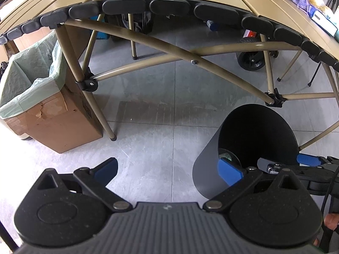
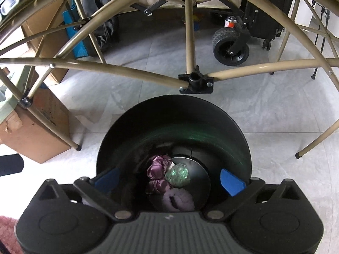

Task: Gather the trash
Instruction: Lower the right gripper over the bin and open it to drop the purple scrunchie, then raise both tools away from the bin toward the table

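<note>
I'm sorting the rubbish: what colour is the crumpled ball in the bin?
Green ball, beside purple wrappers in the black bin; clearest in the right wrist view.

One black bin [image 2: 222,127], three crumpled wads [image 2: 178,174] inside, one cardboard box [image 1: 63,124].

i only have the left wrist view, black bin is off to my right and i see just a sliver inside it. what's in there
Observer: At the bottom of the tall black round bin lie a crumpled shiny purple wrapper, a crumpled green ball of film and a soft lilac fuzzy piece.
Operator: is the right claw holding anything
Observer: No. The right claw stands wide open right above the bin's mouth, nothing between its blue pads.
Operator: anything behind the bin i should know
Observer: A black rubber wheel of a cart sits on the grey floor beyond the tan table frame.
</note>
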`<state>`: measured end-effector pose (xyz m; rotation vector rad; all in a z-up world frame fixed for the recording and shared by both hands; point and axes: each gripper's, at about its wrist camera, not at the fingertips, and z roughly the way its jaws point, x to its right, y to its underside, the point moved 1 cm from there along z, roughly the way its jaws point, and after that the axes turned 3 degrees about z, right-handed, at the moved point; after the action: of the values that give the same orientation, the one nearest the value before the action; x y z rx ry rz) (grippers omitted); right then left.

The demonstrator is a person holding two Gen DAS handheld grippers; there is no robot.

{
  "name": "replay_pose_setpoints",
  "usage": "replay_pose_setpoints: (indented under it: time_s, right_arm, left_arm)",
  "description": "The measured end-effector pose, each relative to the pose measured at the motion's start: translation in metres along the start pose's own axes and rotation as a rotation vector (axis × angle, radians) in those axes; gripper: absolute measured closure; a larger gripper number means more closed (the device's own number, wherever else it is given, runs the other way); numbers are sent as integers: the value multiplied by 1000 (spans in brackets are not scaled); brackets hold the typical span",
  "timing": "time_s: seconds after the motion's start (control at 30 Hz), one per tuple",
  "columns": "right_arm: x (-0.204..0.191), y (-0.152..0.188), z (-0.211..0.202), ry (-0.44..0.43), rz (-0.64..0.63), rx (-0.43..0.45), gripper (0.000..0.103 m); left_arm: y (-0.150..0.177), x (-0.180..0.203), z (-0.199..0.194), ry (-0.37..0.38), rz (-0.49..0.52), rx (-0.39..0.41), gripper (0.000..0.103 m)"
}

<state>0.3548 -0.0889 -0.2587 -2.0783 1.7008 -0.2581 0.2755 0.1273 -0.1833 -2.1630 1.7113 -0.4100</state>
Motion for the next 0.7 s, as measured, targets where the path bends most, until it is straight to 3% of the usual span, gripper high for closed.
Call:
replay_pose_setpoints:
  time_s: [0.7]
  right_arm:
    - [4, 5, -16, -9, -1, 11, 0]
  left_arm:
    - [0, 9, -4, 10, 15, 12, 0]
